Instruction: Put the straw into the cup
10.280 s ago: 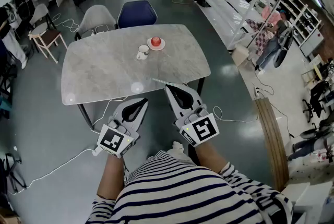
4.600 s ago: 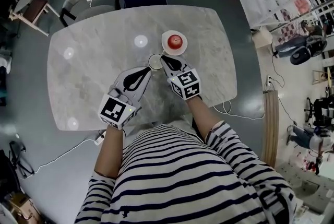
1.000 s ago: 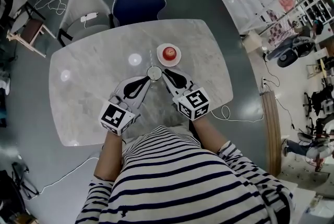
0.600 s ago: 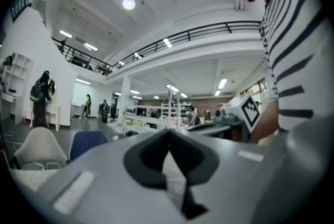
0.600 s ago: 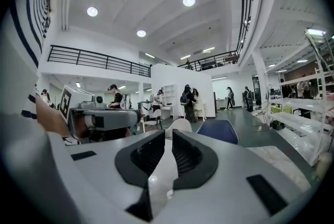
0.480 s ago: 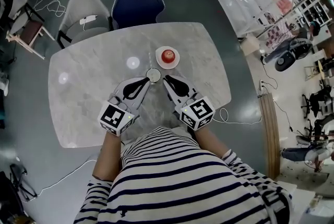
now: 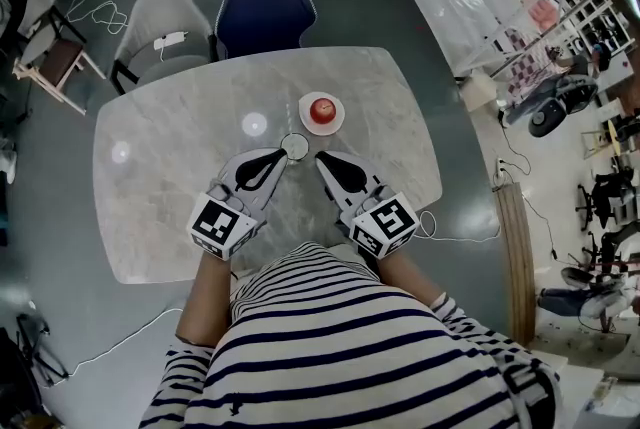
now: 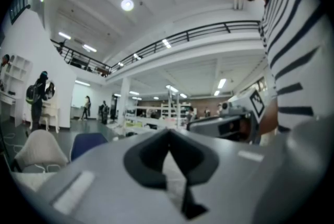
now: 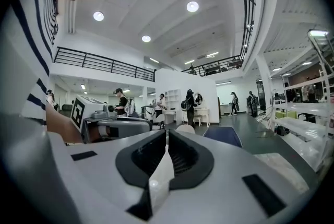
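A small white cup (image 7: 294, 146) stands in the middle of the grey marble table (image 7: 170, 157). I cannot make out the straw in any view. My left gripper (image 7: 283, 155) lies low with its tips just left of the cup, jaws shut and nothing seen between them. My right gripper (image 7: 319, 158) sits a short way right of the cup, apart from it, jaws together. The left gripper (image 8: 168, 133) and the right gripper (image 9: 166, 133) each show closed jaws with nothing gripped in their own views.
A saucer with a red apple (image 7: 322, 111) sits just beyond the cup. A blue chair (image 7: 265, 9) and a grey chair (image 7: 160, 19) stand at the table's far side. A white cable (image 7: 432, 222) hangs by the near right edge.
My right gripper has drawn back from the cup's rim toward me and slightly right. The left gripper has stayed beside the cup.
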The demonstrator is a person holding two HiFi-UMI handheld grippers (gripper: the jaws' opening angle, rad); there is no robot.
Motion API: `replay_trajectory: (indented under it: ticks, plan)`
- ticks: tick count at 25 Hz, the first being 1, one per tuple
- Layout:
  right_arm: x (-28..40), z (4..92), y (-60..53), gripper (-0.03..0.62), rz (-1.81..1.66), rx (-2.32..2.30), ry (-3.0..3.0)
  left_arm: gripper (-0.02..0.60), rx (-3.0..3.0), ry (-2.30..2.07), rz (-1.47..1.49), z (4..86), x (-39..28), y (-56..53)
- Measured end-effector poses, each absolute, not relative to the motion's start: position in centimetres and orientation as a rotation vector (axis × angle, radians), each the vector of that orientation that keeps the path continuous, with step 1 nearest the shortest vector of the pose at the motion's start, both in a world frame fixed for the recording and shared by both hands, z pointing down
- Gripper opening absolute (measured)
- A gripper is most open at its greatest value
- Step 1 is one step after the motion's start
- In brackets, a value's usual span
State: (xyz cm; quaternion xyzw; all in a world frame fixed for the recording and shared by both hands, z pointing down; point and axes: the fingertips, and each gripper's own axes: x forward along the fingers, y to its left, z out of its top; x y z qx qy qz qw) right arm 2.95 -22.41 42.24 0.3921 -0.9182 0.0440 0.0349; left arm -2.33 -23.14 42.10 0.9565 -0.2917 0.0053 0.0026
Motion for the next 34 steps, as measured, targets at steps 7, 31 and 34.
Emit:
replay_trajectory:
  ticks: [7,31,34]
  plan:
    - [2.6,41.8,-22.2,0.006,0.077,1.181,-2.801,0.008,3.005,-0.912,0.025,42.1,-2.2,-23.0]
    - [2.2,43.0,-21.5,0.005,0.057,1.148,-2.747,0.008,2.992,-0.942,0.018,42.4,-2.7,-22.7]
    - [2.1,42.9,-21.4,0.005,0.058,1.146,-2.746,0.008,2.993,-0.941,0.018,42.3,-2.7,-22.5]
